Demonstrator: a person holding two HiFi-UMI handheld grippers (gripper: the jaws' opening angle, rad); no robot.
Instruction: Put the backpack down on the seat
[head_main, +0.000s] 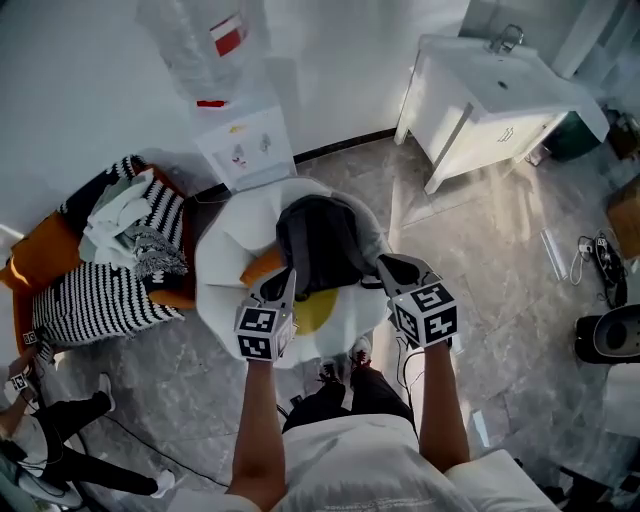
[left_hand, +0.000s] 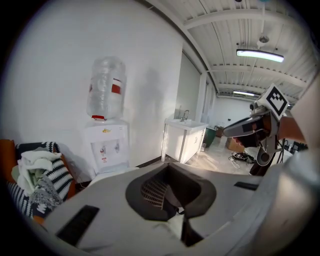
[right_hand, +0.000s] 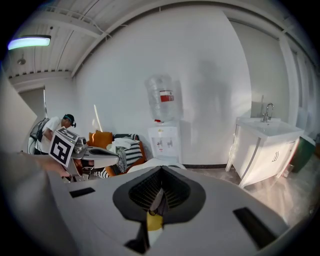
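A dark grey backpack (head_main: 320, 245) rests on the white egg-shaped seat (head_main: 225, 260), above its yellow centre (head_main: 318, 310). My left gripper (head_main: 287, 281) is at the bag's near left edge. Its jaws (left_hand: 176, 197) are shut, with a thin dark bit of strap pinched where the pads meet. My right gripper (head_main: 384, 266) touches the bag's near right side. In the right gripper view the jaws (right_hand: 159, 195) are shut on a grey strap (right_hand: 157, 201), and the yellow seat centre (right_hand: 154, 221) shows below. The straps themselves are hidden in the head view.
A water dispenser (head_main: 245, 150) stands against the wall behind the seat. An orange chair (head_main: 40, 255) piled with striped cushions and clothes sits to the left. A white sink cabinet (head_main: 490, 100) is at the back right. Cables (head_main: 600, 260) lie on the floor at right; a person (head_main: 40, 440) crouches at left.
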